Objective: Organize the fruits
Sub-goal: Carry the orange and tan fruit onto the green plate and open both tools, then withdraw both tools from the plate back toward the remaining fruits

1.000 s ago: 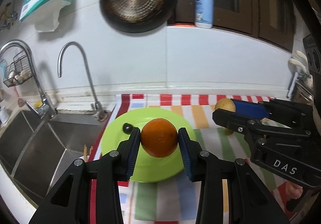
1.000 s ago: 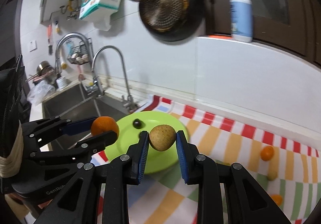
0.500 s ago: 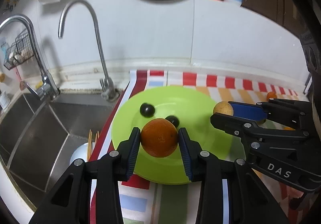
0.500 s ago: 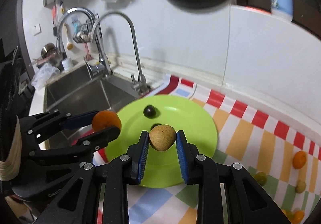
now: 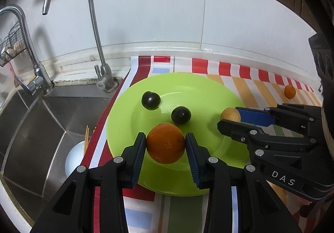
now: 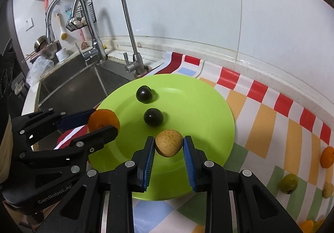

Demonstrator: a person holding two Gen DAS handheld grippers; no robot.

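left wrist view: your left claw (image 5: 165,145) clamps the orange (image 5: 165,142) over the green plate (image 5: 125,116); right claw (image 6: 168,146) clamps a tan fruit (image 6: 168,142). let go too high and either rolls into the dark fruits (image 5: 181,114) or the sink (image 5: 31,128).

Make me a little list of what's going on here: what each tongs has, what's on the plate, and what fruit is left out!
left tongs: shut on the orange, over the plate
right tongs: shut on a tan round fruit, over the plate
green plate: two dark round fruits
striped cloth: small orange fruit, greenish fruit lying loose
sink: beside the plate
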